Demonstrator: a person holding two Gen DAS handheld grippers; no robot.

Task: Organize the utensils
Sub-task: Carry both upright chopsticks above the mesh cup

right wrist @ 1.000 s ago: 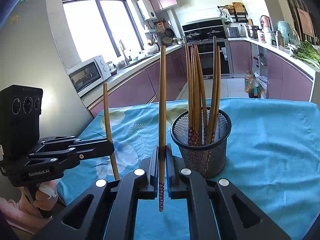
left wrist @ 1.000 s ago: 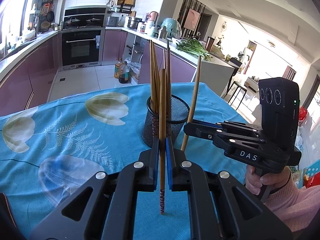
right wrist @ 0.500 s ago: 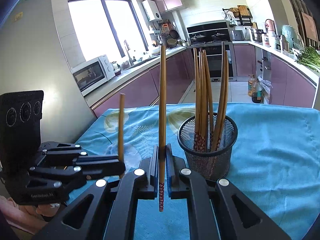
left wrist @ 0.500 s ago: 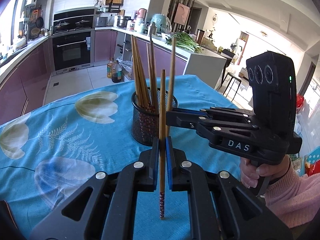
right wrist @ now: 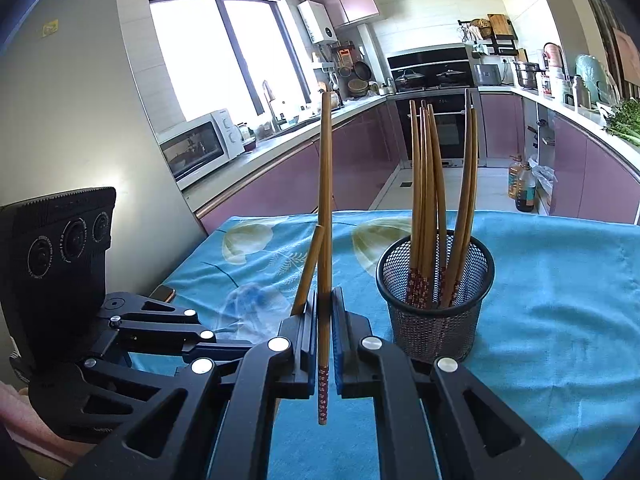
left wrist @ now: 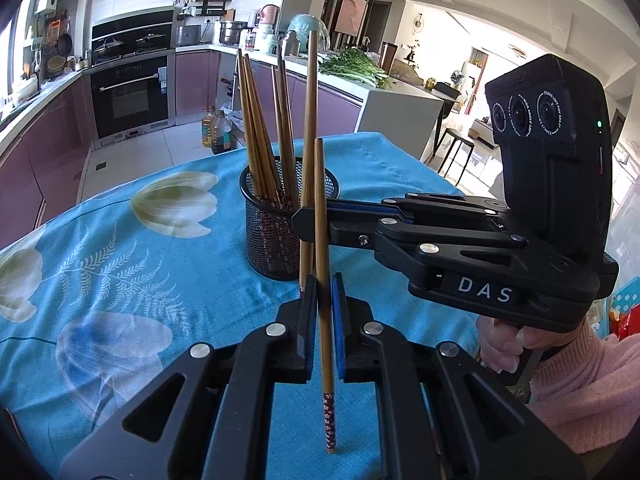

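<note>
Two chopsticks are in the air, one per gripper, both standing close to upright. The left gripper (left wrist: 324, 312) has its blue-padded jaws clamped tight on a bamboo chopstick (left wrist: 322, 240), long axis near vertical with a slight lean, plain blunt end up, red flower-patterned end pointing down at the tablecloth (left wrist: 120, 280). The right gripper (right wrist: 325, 328) is pinched just as tight on its own chopstick (right wrist: 325, 200), again upright, patterned tip hanging below the jaws and the bare wooden shaft rising high. In the left wrist view that second chopstick (left wrist: 309, 128) stands just beside the first, the two shafts almost crossing, right in front of the mesh holder (left wrist: 276, 240). From the right wrist, the left one's stick (right wrist: 308, 272) leans in against the upright one.

The holder is a round black wire-mesh cup (right wrist: 434, 320), see-through weave with a solid rim, sitting on the teal cloth printed with pale tulips and fern sprigs. Inside it a bundle of matching chopsticks (right wrist: 430, 200) stands splayed, patterned ends down, slim smooth brown shafts fanning outward. A hand in a pink knitted sleeve (left wrist: 580, 380) grips the right tool's handle.
</note>
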